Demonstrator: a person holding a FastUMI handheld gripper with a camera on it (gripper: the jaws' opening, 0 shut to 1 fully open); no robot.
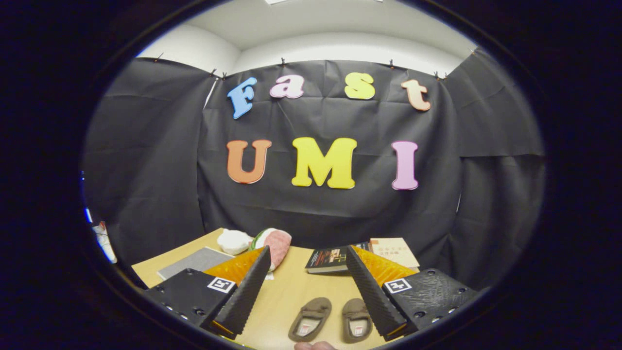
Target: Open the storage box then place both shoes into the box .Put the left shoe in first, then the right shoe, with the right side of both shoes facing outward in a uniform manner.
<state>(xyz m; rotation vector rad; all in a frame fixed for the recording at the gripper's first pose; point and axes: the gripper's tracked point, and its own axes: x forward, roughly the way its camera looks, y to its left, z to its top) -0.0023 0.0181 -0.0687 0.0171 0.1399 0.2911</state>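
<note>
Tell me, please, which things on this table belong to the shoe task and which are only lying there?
For the job:
- two brown shoes, side by side between the open gripper fingers

Just lying about:
- dark book and tan book beyond the fingers
- grey pad
- white plush and pink-green plush

I cannot make out a storage box.

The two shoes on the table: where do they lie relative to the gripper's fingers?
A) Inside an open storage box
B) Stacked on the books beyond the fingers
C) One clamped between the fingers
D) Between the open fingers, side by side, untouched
D: the two brown shoes lie side by side on the wooden table, between the fingers of the open gripper, which touch neither.
</note>
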